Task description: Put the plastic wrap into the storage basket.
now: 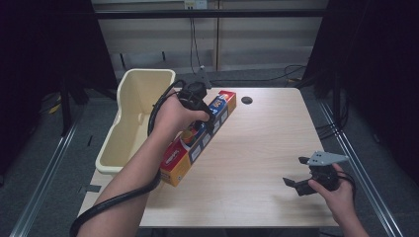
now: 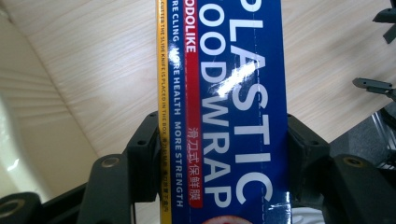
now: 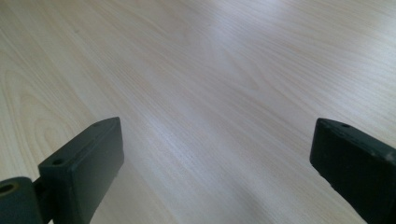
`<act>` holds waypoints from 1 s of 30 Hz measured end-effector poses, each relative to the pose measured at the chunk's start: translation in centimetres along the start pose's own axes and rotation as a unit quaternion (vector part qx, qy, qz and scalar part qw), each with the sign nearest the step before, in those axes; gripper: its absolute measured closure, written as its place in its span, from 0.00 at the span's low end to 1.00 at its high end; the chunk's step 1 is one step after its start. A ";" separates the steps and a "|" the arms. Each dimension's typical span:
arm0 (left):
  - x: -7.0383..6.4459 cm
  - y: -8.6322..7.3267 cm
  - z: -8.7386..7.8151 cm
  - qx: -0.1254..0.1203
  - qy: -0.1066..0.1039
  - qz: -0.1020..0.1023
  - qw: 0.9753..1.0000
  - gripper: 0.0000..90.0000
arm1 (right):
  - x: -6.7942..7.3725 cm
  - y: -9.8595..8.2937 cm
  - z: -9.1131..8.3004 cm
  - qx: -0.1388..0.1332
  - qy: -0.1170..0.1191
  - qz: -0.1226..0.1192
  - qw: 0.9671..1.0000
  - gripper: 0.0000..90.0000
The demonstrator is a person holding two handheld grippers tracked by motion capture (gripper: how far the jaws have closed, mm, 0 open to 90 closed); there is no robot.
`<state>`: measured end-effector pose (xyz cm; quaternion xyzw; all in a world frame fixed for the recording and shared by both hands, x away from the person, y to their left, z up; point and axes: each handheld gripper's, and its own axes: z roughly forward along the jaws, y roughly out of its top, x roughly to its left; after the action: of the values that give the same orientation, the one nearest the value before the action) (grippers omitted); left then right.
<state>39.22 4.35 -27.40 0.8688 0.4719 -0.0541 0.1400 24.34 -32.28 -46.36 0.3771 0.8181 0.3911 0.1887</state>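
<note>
Pinching the plastic wrap box (image 2: 229,112) across its narrow width, the left gripper (image 1: 205,116) holds it with its long axis running straight ahead between the fingers (image 2: 142,161), tilted above the worktop (image 1: 262,148); the bin (image 1: 129,116) lies just beside. The right gripper (image 1: 299,175), fingers spread, idles well apart.

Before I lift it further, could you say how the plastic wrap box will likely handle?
The plastic wrap box looks stiff cardboard, so it probably won't sag. Its glossy face may slip between the left claw. Held off-centre, the long box might tilt.

Box ends: my left gripper view cuts the plastic wrap box (image 2: 233,112) top and bottom.
Box middle: the left hand (image 1: 174,117) covers it from above.
Small print: too fine for me.
</note>
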 end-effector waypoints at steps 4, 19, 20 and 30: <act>0.4 -0.1 -0.4 0.000 0.001 -0.007 1.000 0.46 | 0.0 0.0 0.0 0.000 0.004 0.000 1.000 0.03; 1.3 -0.5 -2.5 -0.001 0.012 -0.021 1.000 0.46 | 0.0 0.0 0.1 0.000 0.001 -0.001 1.000 0.03; 1.3 -0.5 -2.6 -0.001 0.011 -0.025 1.000 0.46 | 0.0 0.0 0.1 0.000 0.001 0.000 1.000 0.03; 2.0 -0.8 -3.9 -0.006 0.018 -0.034 0.999 0.46 | 0.0 0.1 0.0 -0.001 -0.001 -0.001 1.000 0.03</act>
<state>39.49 7.47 -24.32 0.8520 0.5043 -0.0406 0.1348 24.35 -32.24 -46.30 0.3765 0.8178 0.3913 0.1904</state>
